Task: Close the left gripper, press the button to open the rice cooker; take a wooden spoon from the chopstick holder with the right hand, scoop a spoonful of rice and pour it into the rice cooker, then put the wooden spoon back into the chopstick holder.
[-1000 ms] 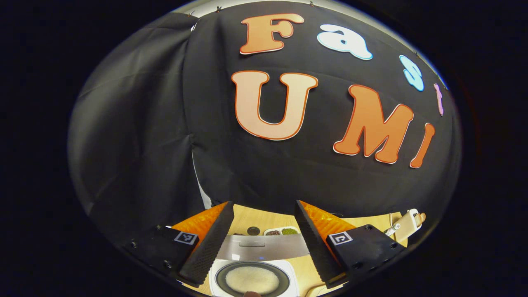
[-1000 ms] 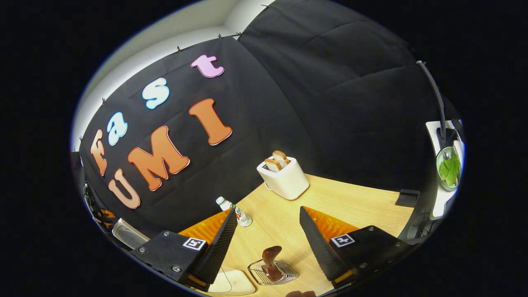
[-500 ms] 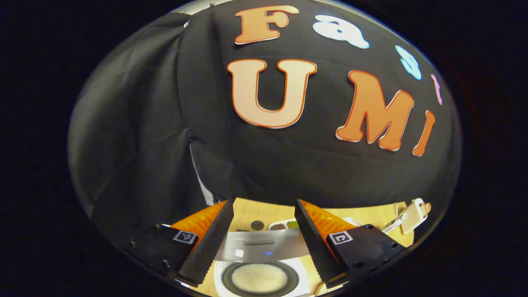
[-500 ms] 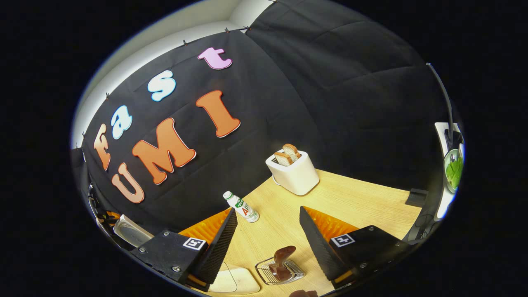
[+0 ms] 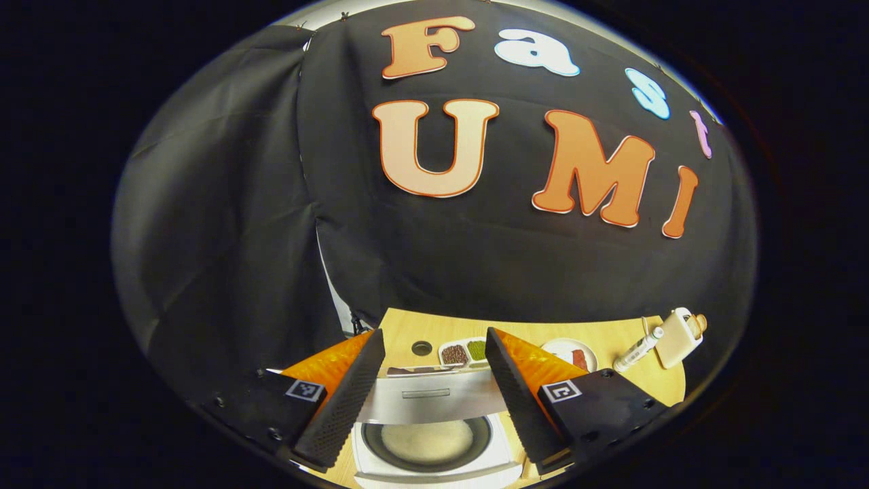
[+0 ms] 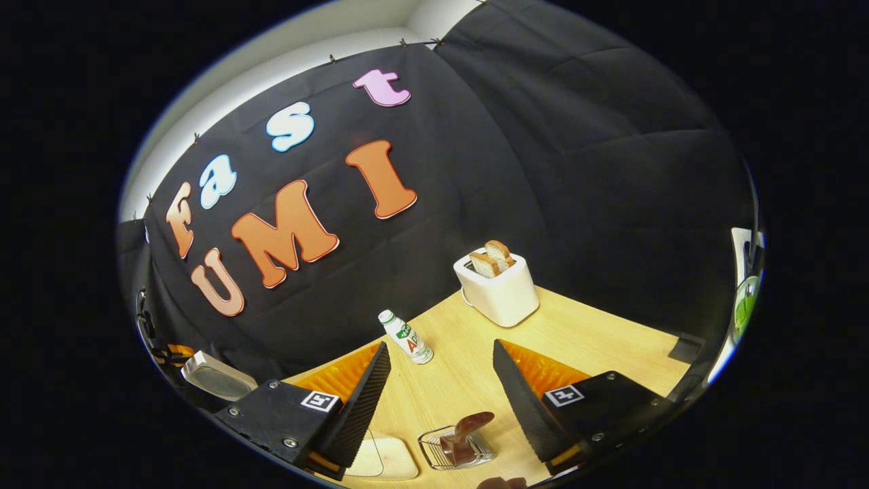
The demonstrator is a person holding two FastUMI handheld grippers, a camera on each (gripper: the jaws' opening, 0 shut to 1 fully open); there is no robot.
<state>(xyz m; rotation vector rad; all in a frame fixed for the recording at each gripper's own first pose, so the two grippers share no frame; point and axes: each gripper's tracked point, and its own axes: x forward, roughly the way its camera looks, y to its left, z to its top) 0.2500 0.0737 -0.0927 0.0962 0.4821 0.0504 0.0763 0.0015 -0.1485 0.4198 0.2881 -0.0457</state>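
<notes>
Across the booth runs a pale wooden desk, backed on all sides by black cloth walls. At the far side of the desk, in the right gripper view, stands a white toaster with two slices of bread sticking up, and nearer lies a small white bottle with a green label, tilted on its side. In the left gripper view the rice cooker sits open, a white square body with a dark round pot holding pale rice, its silver lid raised behind it; beyond it lie a divided dish of dark and green grains and a white plate. The left hand-held gripper hovers above the cooker with its fingers apart, holding nothing. In the right gripper view the chopstick holder, a wire rack, sits near the bottom edge with the dark wooden spoon standing in it. The right hand-held gripper hangs above and apart from the rack, fingers spread wide and empty, the spoon lying between them.
</notes>
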